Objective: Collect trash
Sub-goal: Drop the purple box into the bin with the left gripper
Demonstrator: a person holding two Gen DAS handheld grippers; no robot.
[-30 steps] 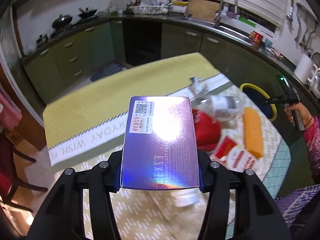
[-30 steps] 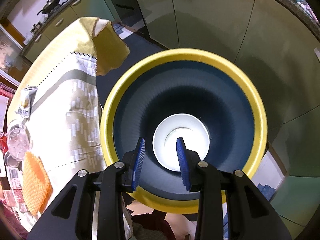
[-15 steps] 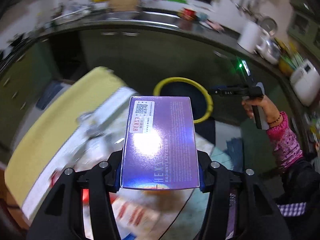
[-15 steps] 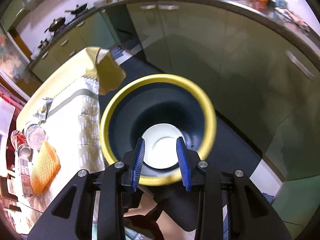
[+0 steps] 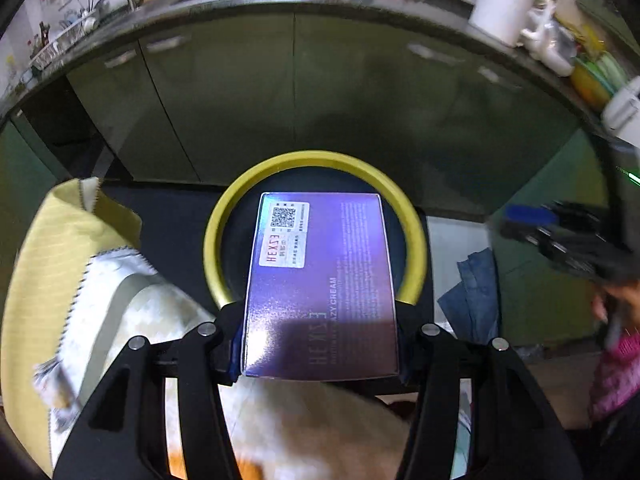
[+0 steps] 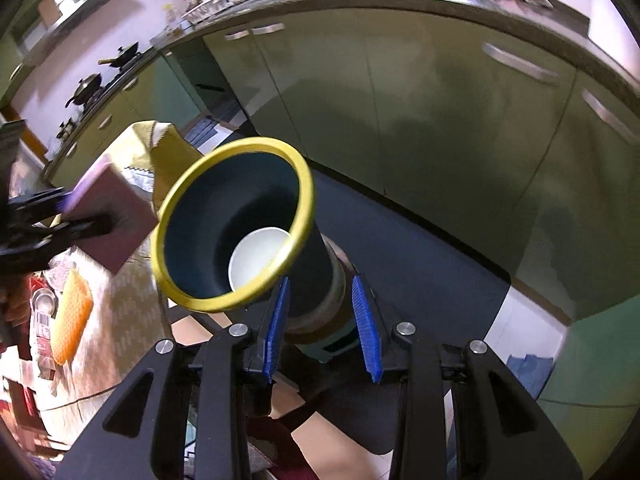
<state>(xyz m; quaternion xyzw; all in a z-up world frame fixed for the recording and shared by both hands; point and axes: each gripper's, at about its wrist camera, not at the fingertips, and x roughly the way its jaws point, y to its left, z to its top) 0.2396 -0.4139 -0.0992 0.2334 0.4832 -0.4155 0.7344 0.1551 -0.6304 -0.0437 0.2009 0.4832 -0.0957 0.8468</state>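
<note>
A shiny purple cream box (image 5: 320,280) is gripped at its near end by my left gripper (image 5: 320,352), whose jaws are shut on its sides. The box hangs over the mouth of a dark bin with a yellow rim (image 5: 312,158). In the right wrist view the same bin (image 6: 306,200) stands tilted in the picture, with a white paper cup (image 6: 256,256) lying at its bottom. The box (image 6: 108,220) comes in from the left of the bin. My right gripper (image 6: 322,328) is open and holds nothing, off to the bin's side. It shows blurred (image 5: 560,236) at the right edge.
The table with its patterned cloth (image 5: 120,320) and yellow overhang lies left of the bin. On it are an orange net sleeve (image 6: 72,316) and other litter. Green cabinets (image 6: 400,120) run behind. A blue cloth (image 5: 476,296) lies on the floor. A pink sleeve (image 5: 612,376) is at right.
My left gripper swung the purple box from above the table to above the bin. My right gripper pulled back from over the bin's mouth and now sees it from the side.
</note>
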